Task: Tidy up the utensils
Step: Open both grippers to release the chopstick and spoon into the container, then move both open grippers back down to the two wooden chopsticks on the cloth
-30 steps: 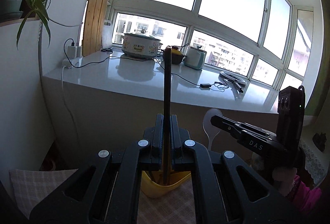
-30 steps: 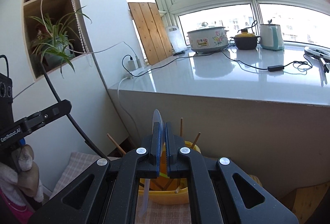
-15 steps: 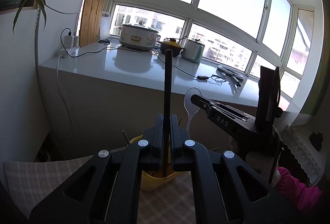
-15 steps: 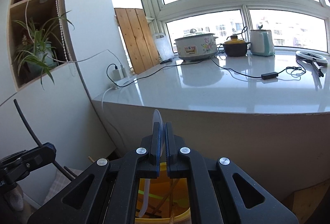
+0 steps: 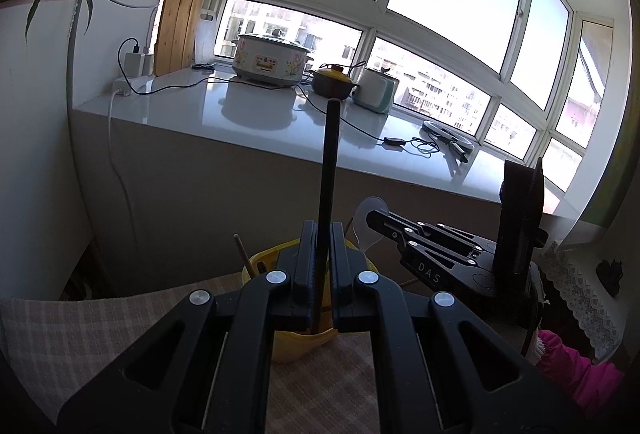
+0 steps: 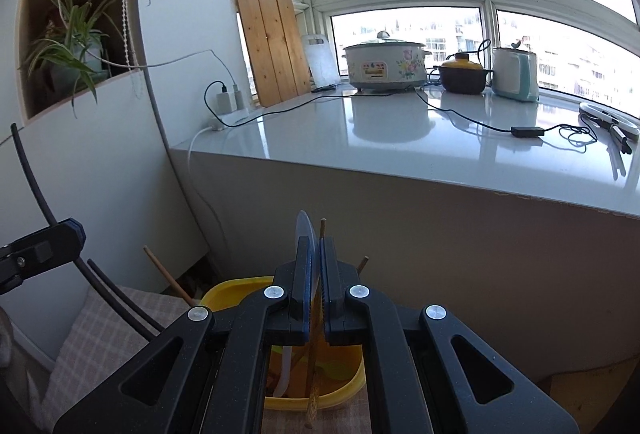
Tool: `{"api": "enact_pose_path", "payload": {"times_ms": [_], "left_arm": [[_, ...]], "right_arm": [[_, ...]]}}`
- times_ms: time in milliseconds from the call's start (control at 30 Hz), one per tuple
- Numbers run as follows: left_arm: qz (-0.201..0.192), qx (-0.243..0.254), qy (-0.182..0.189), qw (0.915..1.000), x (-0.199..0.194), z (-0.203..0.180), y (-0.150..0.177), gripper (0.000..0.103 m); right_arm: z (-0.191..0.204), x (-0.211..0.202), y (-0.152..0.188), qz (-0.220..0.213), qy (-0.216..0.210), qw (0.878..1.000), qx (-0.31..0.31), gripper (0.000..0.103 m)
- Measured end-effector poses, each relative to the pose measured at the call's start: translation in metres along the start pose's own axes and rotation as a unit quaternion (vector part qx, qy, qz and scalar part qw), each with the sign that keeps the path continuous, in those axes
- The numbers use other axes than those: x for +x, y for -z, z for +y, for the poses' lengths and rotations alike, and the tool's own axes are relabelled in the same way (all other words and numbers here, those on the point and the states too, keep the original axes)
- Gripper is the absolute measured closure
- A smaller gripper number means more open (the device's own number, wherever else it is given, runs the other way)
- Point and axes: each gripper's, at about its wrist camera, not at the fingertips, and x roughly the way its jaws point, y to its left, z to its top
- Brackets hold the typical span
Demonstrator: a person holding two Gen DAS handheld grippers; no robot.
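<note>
A yellow utensil tub (image 5: pixel 304 346) stands on a checked cloth; it also shows in the right wrist view (image 6: pixel 344 390). My left gripper (image 5: pixel 322 258) is shut on a long dark utensil handle (image 5: pixel 329 170) that stands upright with its lower end inside the tub. My right gripper (image 6: pixel 314 274) is shut on a translucent white spoon (image 6: pixel 303 230), bowl end up, handle reaching down into the tub. The spoon's bowl (image 5: pixel 370 224) and the right gripper (image 5: pixel 424 254) also show in the left wrist view. Wooden chopsticks (image 6: pixel 168 280) stick out of the tub.
A checked cloth (image 5: pixel 100 326) covers the table. Behind the tub rises a white counter (image 6: pixel 400 138) with a rice cooker (image 6: pixel 384 66), a brown pot (image 6: pixel 464 76), a kettle (image 6: pixel 514 78) and cables. A spider plant (image 6: pixel 72 38) sits in a shelf at left.
Both grippers have moved lower toward the tub. The spoon handle now reaches into the tub and the dark handle sits deeper. The right gripper has come closer to the left one.
</note>
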Motion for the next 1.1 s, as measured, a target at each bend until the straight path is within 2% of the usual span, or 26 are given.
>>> {"api": "enact_pose_path", "payload": {"times_ms": [167,200,233,300,433,467,533,567,600,667,833,900,967,1033,1100], "left_arm": [[0.009,-0.004,0.001,1.0,0.003,0.002,0.005,0.099],[0.01,-0.005,0.001,0.9999,0.004,0.002,0.006,0.094],[0.012,-0.006,0.001,0.9999,0.004,0.002,0.008,0.083],[0.012,-0.008,0.003,0.9999,0.004,0.002,0.01,0.072],[0.012,-0.008,0.006,0.9999,0.001,0.0,0.016,0.072],[0.011,-0.007,0.006,0.9999,-0.001,-0.001,0.018,0.072],[0.01,-0.004,0.002,0.9999,-0.004,-0.001,0.021,0.071],[0.008,-0.004,0.002,1.0,-0.007,-0.001,0.023,0.071],[0.008,-0.003,0.002,1.0,-0.01,0.0,0.025,0.071],[0.006,-0.004,-0.001,1.0,-0.015,0.001,0.027,0.071],[-0.001,-0.006,-0.013,0.9999,-0.028,0.009,0.035,0.071],[-0.001,-0.007,-0.022,0.9997,-0.032,0.015,0.039,0.071],[0.001,-0.008,-0.032,0.9995,-0.036,0.021,0.044,0.07],[0.007,-0.014,-0.045,0.9989,-0.039,0.032,0.051,0.064],[0.017,-0.024,-0.059,0.9979,-0.04,0.045,0.058,0.063]], "right_arm": [[-0.001,-0.005,0.011,0.015,-0.008,1.0,-0.002,0.1],[-0.003,-0.006,0.013,0.018,-0.009,1.0,0.001,0.1],[-0.004,-0.006,0.014,0.021,-0.011,1.0,0.004,0.1],[-0.006,-0.007,0.017,0.026,-0.016,0.999,0.011,0.1],[-0.008,-0.012,0.022,0.03,-0.02,0.999,0.014,0.1],[-0.007,-0.013,0.023,0.03,-0.021,0.999,0.013,0.097],[-0.007,-0.016,0.024,0.028,-0.021,0.999,0.012,0.079],[-0.007,-0.018,0.025,0.024,-0.022,0.999,0.013,0.057],[-0.007,-0.021,0.027,0.017,-0.023,0.999,0.014,0.041],[-0.007,-0.027,0.028,0.004,-0.018,1.0,0.014,0.038],[-0.009,-0.031,0.03,0.006,-0.023,1.0,0.021,0.036],[-0.01,-0.032,0.032,0.007,-0.026,0.999,0.023,0.025],[-0.009,-0.034,0.034,0.006,-0.024,0.999,0.023,0.022],[-0.008,-0.035,0.037,0.008,-0.025,0.999,0.022,0.021],[-0.008,-0.036,0.041,0.016,-0.03,0.999,0.022,0.018]]}}
